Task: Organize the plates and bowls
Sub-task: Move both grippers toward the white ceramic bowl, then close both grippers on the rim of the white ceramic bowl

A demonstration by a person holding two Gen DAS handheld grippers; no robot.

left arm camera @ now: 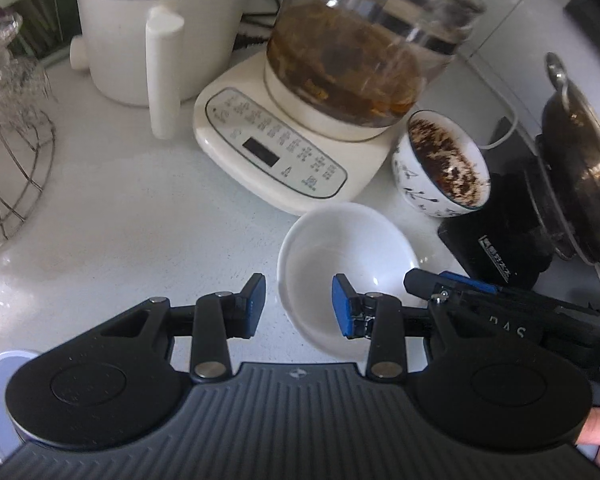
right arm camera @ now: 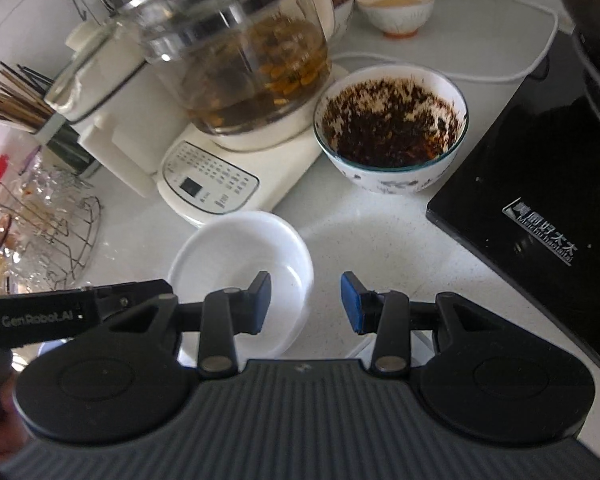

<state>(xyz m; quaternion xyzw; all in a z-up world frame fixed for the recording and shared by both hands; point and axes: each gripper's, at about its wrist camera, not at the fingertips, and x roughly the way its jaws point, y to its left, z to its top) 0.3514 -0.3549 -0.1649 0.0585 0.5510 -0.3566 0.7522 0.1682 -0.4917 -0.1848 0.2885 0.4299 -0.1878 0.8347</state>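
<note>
An empty white bowl (left arm camera: 346,256) sits on the white counter in front of the kettle base; it also shows in the right wrist view (right arm camera: 240,248). My left gripper (left arm camera: 299,306) is open, its jaws standing to either side of the bowl's near rim. My right gripper (right arm camera: 305,302) is open just right of the bowl, its left finger over the bowl's near right edge. A patterned bowl (left arm camera: 440,168) with dark residue stands behind, also seen in the right wrist view (right arm camera: 392,128). The right gripper's body (left arm camera: 500,300) shows in the left view.
A glass kettle on a cream base (left arm camera: 284,152) stands behind the bowl. A white pot (left arm camera: 156,32) is at the back left, a wire rack (left arm camera: 16,184) at the left. A black induction cooker (right arm camera: 540,216) with a wok (left arm camera: 584,184) is at the right. Two small bowls (right arm camera: 396,8) stand far back.
</note>
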